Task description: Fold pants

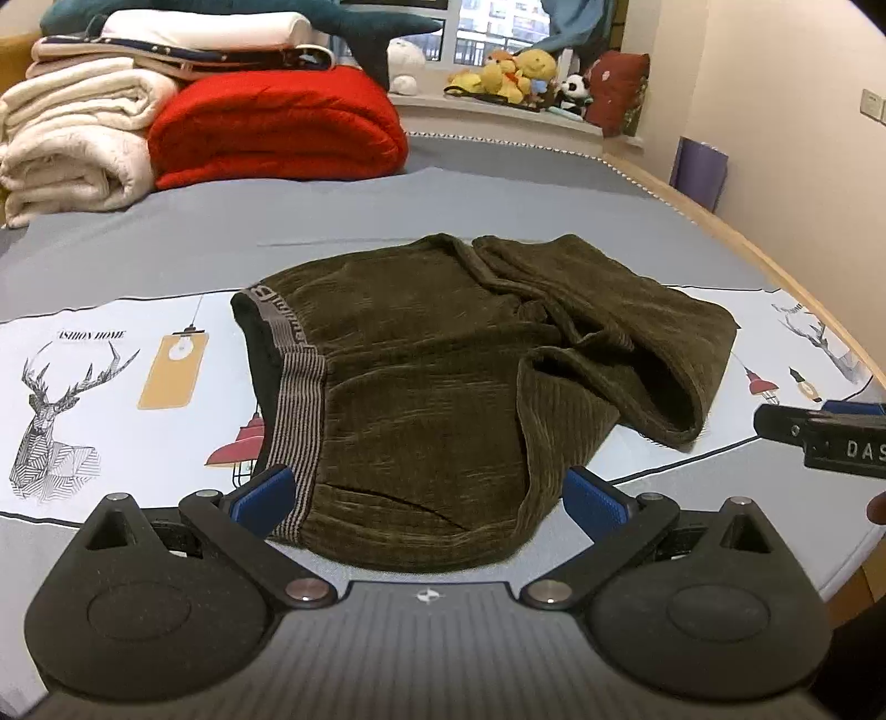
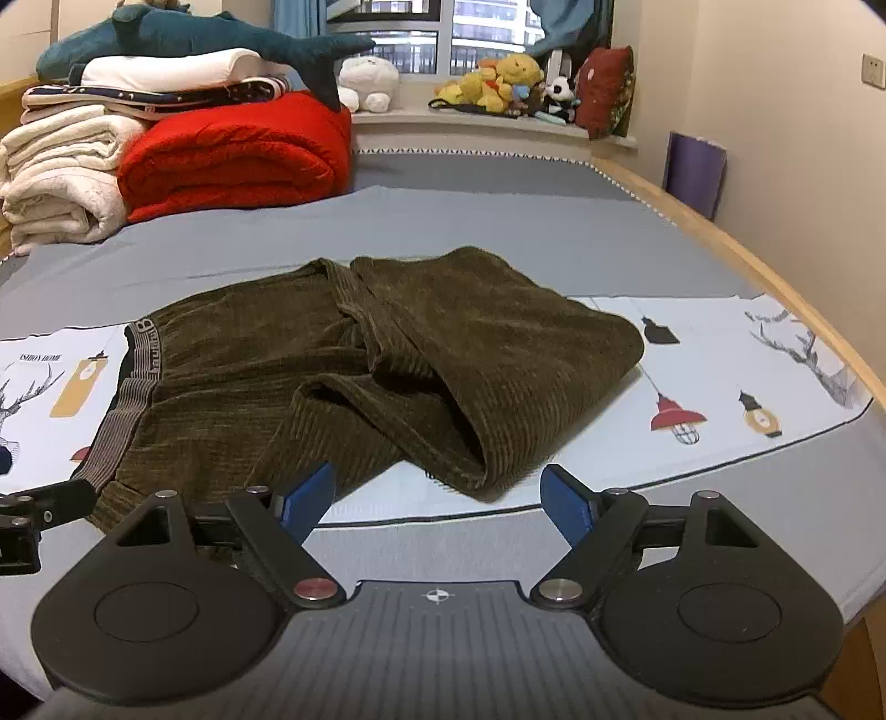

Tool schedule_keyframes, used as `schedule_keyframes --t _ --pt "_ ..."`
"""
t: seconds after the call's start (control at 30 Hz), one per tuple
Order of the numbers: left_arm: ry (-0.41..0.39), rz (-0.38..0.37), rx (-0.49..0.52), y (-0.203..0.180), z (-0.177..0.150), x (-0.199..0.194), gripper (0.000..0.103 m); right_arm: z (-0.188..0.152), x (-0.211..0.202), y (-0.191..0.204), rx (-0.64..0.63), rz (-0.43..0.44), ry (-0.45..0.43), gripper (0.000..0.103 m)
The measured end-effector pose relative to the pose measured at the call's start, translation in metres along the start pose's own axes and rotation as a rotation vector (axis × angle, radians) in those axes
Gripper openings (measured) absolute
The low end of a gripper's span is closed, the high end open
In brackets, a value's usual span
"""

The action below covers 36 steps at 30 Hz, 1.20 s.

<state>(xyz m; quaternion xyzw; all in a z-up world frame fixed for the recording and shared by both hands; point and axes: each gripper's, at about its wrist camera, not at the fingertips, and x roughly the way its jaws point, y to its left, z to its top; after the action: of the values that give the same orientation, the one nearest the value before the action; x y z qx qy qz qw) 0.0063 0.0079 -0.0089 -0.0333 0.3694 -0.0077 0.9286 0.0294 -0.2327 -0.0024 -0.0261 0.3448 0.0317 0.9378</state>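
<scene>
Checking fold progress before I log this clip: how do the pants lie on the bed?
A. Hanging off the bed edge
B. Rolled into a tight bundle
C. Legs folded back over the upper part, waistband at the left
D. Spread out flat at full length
C: the pants lie doubled, leg openings on top, striped waistband at the left.

Home bedroom, likely: bed, folded blankets, plush toys.

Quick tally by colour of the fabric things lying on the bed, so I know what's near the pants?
Olive green: 1, the pants
Red: 1, the folded quilt
Cream: 1, the folded blanket
White: 1, the folded item on top of the pile
Navy patterned: 1, the folded cloth under it
Teal: 1, the plush shark
Total: 6
</scene>
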Motion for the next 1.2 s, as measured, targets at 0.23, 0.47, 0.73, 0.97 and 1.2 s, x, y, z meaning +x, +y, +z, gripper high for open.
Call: schedule_keyframes --t 0.23,0.47,0.73,0.97,1.2 --pt "0.004 -0.008 0.002 0.001 -0.005 0.001 0.103 -0.002 0.000 0.002 -0.009 0.012 0.004 0.081" --pt "0.017 -0.010 -0.007 -0.001 -0.008 0.004 0.103 -0.003 0.001 0.005 -0.029 0.011 0.005 0.081" --pt "0.027 -0.011 -0.017 0.002 -0.009 0.005 0.103 -0.003 0.004 0.007 -0.034 0.009 0.010 0.081" --pt "0.029 -0.015 -0.017 0.001 -0.009 0.005 0.103 -0.004 0.004 0.010 -0.046 0.015 0.007 0.081" --pt "0.028 -0.019 -0.019 -0.002 -0.009 0.005 0.103 -0.003 0.003 0.010 -0.050 0.014 0.004 0.081"
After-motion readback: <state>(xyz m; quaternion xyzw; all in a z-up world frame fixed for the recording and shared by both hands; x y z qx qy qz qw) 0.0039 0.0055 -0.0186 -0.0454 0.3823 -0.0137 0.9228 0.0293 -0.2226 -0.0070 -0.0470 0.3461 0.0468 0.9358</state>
